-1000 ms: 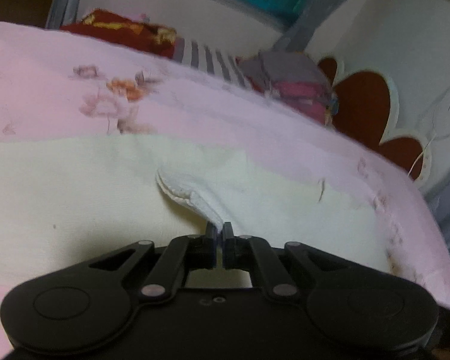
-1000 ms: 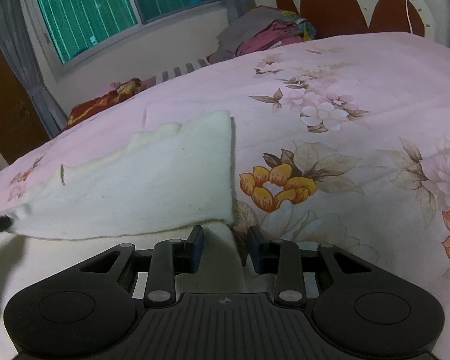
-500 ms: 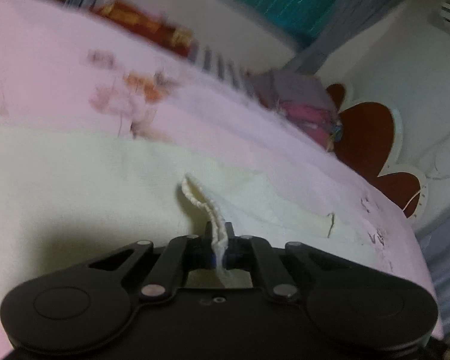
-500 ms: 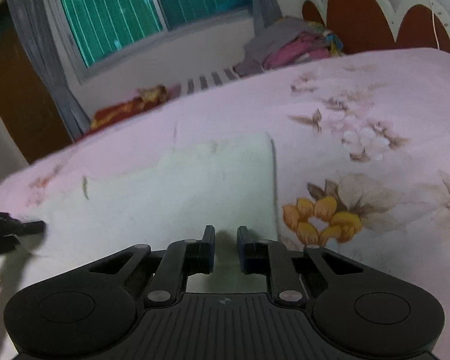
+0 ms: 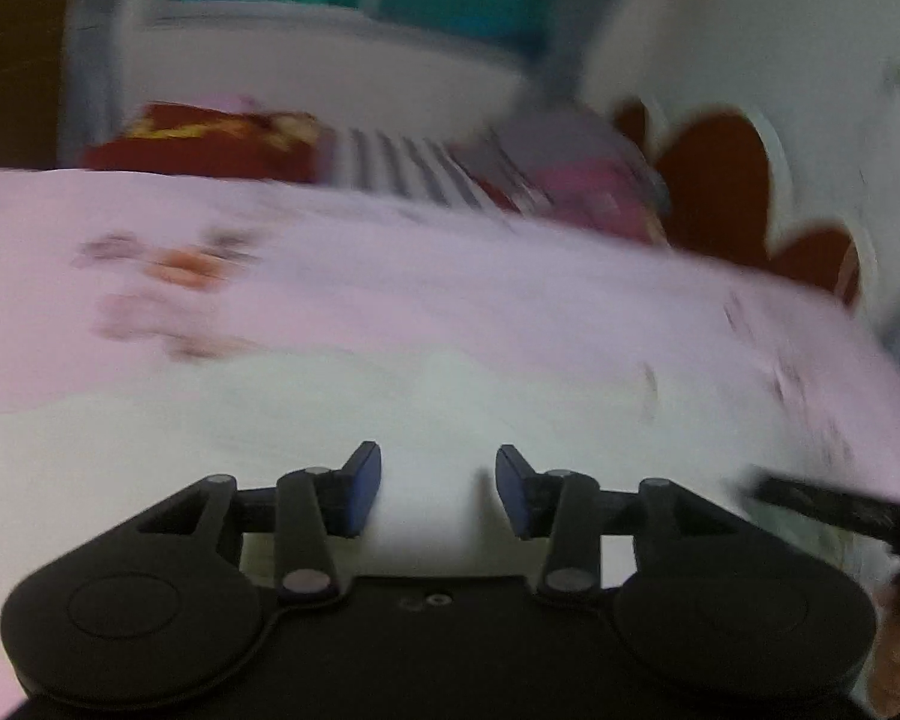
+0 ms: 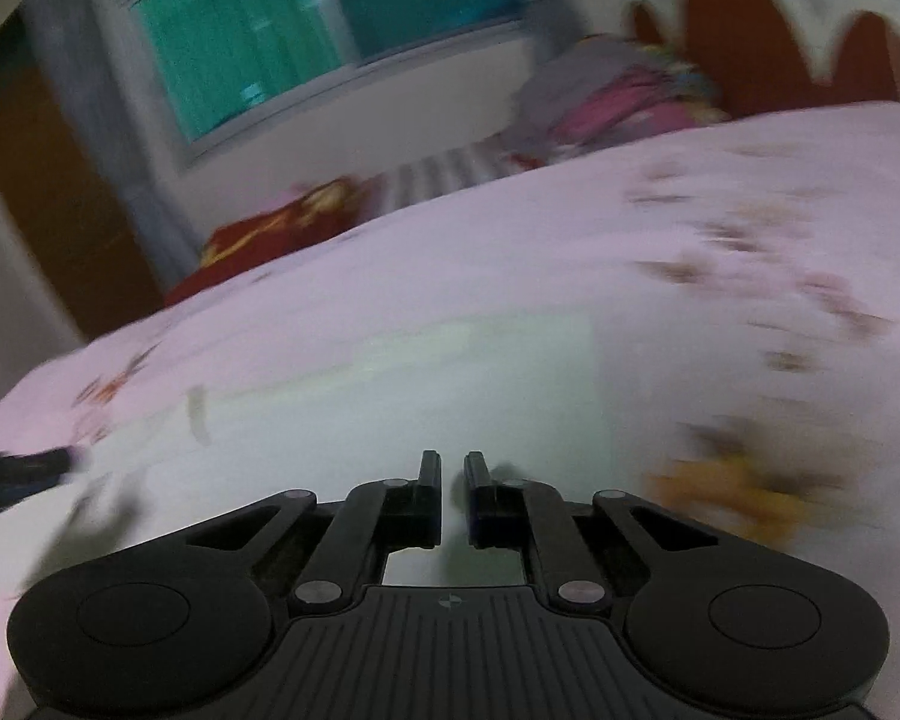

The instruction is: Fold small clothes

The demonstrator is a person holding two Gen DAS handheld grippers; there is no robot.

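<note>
A small cream-white cloth (image 5: pixel 270 420) lies flat on the pink floral bedspread (image 5: pixel 450 300). Both views are blurred by motion. My left gripper (image 5: pixel 438 489) is open and empty just above the cloth's near part. In the right wrist view the cloth (image 6: pixel 420 384) lies ahead of my right gripper (image 6: pixel 453 492), whose jaws stand nearly closed with a narrow gap and nothing between them. The right gripper's tip shows at the right edge of the left wrist view (image 5: pixel 834 504); the left gripper's tip shows at the left edge of the right wrist view (image 6: pixel 18 471).
A pile of clothes (image 6: pixel 618 96) lies by the red and white headboard (image 6: pixel 750 30). A dark red cloth (image 5: pixel 204 138) and a striped cloth (image 5: pixel 402 171) lie at the bed's far edge under the window (image 6: pixel 306 30).
My left gripper has opened and let go of the cloth's corner, which now lies flat. My right gripper's jaws have closed further and it has moved over the cloth.
</note>
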